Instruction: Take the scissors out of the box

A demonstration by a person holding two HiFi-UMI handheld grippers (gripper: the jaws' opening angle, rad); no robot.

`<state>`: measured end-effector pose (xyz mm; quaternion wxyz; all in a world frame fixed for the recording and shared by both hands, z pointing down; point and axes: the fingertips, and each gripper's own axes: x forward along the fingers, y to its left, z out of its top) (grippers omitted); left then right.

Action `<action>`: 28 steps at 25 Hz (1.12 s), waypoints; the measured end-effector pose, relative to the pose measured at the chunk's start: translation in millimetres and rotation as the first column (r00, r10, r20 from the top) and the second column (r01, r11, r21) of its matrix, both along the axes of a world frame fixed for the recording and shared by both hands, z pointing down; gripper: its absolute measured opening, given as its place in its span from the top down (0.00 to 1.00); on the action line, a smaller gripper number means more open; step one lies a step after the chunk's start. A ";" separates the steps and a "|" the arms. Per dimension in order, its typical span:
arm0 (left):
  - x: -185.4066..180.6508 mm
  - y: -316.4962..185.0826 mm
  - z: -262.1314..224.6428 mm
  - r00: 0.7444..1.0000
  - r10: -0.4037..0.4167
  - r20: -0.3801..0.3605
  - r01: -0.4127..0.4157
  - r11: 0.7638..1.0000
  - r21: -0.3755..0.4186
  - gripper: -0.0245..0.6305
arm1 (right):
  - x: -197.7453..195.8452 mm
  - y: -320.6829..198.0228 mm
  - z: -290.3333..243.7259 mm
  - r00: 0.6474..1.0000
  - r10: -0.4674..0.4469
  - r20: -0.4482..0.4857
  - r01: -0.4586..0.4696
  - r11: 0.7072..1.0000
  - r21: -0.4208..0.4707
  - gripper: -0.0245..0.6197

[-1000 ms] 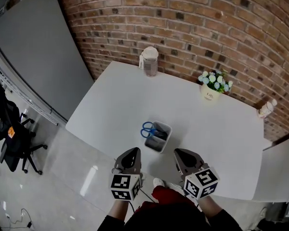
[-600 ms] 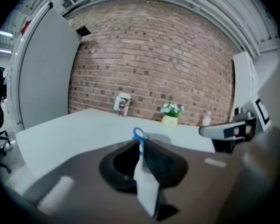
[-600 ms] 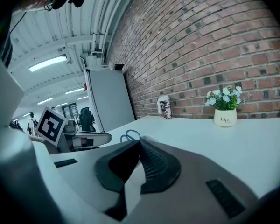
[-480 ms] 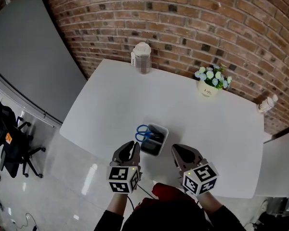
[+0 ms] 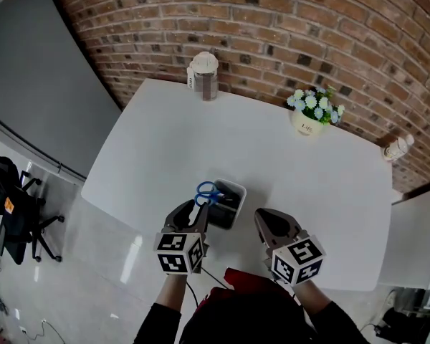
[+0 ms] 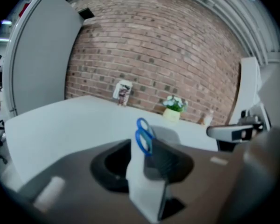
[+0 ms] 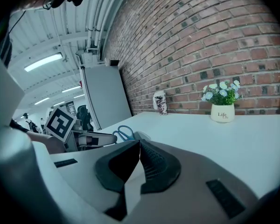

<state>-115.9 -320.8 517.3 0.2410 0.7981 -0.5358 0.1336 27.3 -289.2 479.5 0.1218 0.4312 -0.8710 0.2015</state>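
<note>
We bring the left tongs (image 5: 195, 212) up to the box (image 5: 229, 221)
They sit nearer than before, jaws just opened wide. The scissors (image 5: 206, 192) stand near upright in the box, blue handles topmost. Right tongs (image 5: 264, 218) are pressed together, empty.

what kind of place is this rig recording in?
Probably an office or lab-style workspace, not a home: a white table set against a bare brick wall, a black office chair off to one side, and strip lights under exposed ceiling pipes.
</note>
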 end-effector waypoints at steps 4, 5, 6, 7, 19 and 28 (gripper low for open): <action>3.7 -7.7 3.9 1.000 0.001 -0.019 -0.001 1.000 -0.010 0.75 | 3.9 -4.3 4.2 1.000 0.005 0.000 -0.005 1.000 -0.008 0.95; 4.7 -9.2 4.5 1.000 0.003 -0.026 -0.004 1.000 -0.013 0.75 | 4.2 -5.1 5.1 1.000 0.006 0.000 -0.006 1.000 -0.010 0.95; 5.9 -10.4 5.0 0.999 0.006 -0.033 -0.007 1.000 -0.015 0.75 | 4.5 -5.7 5.8 1.000 0.006 0.001 -0.006 1.000 -0.013 0.95; 7.0 -11.6 5.3 0.999 0.009 -0.039 -0.010 1.000 -0.017 0.75 | 4.8 -6.4 6.6 1.000 0.005 0.001 -0.005 1.000 -0.015 0.95; 17.3 -27.0 3.2 0.997 0.032 -0.077 -0.033 0.999 -0.016 0.78 | 8.1 -12.5 12.7 1.000 0.005 0.002 -0.005 0.999 -0.033 0.95; 27.2 -26.0 -8.1 0.994 0.057 -0.089 -0.056 0.998 0.013 0.83 | 10.9 -10.0 11.0 1.000 0.006 0.002 -0.006 1.000 -0.030 0.95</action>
